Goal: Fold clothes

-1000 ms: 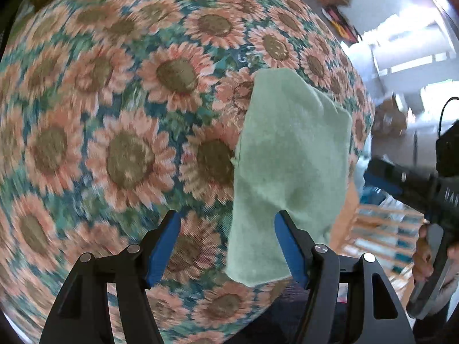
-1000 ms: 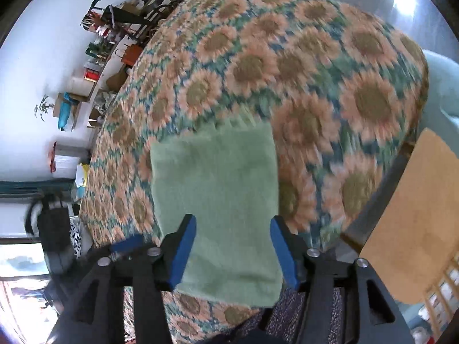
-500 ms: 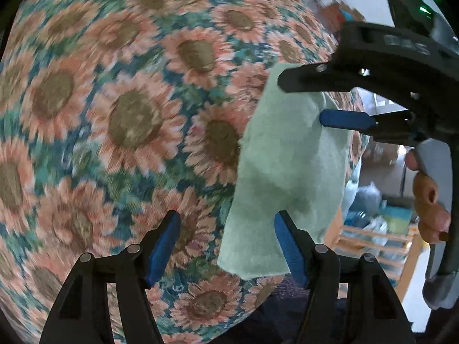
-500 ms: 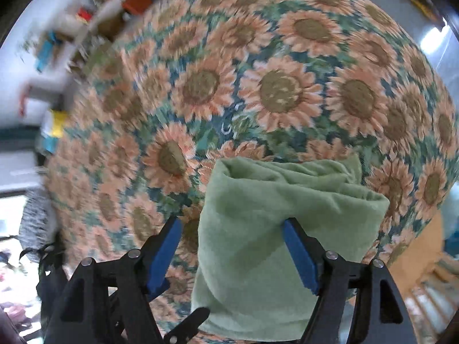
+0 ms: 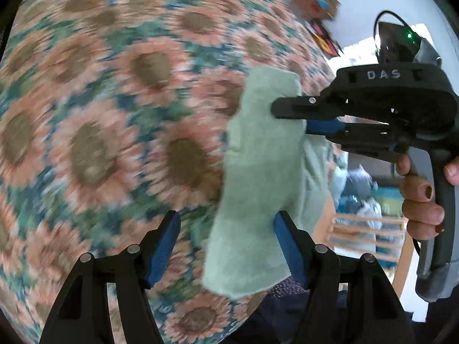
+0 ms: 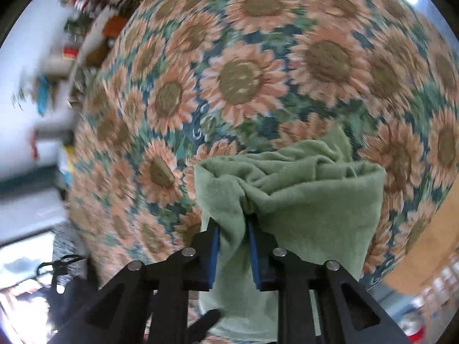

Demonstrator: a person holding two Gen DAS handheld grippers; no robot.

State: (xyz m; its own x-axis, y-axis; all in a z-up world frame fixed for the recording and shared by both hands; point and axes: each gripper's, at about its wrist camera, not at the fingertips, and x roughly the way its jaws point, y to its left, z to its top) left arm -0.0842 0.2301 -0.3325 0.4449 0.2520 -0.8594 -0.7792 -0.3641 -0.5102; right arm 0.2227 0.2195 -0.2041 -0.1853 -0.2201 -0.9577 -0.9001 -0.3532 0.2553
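A folded green cloth (image 5: 258, 172) lies near the edge of a table covered in sunflower fabric (image 5: 114, 114). My left gripper (image 5: 226, 218) stands open over the cloth's near end, whose edge lies between the fingers, close to the right one. A hand (image 5: 421, 200) holds my right gripper (image 5: 289, 117) over the cloth's far end. In the right wrist view the right gripper (image 6: 232, 229) is closing its jaws, and the blue pads pinch a bunched fold of the cloth (image 6: 301, 200). The cloth wrinkles upward around that pinch above the sunflower fabric (image 6: 243, 80).
The table edge runs just beside the cloth, with a wooden surface (image 6: 424, 258) below it. A wooden rack (image 5: 367, 229) and bags stand past the edge. Cluttered shelves (image 6: 86, 43) line the wall beyond the table's far side.
The right gripper came in over the cloth's far end, dropped onto it and closed on a fold, so the cloth bunched up. The left gripper stayed open in much the same place.
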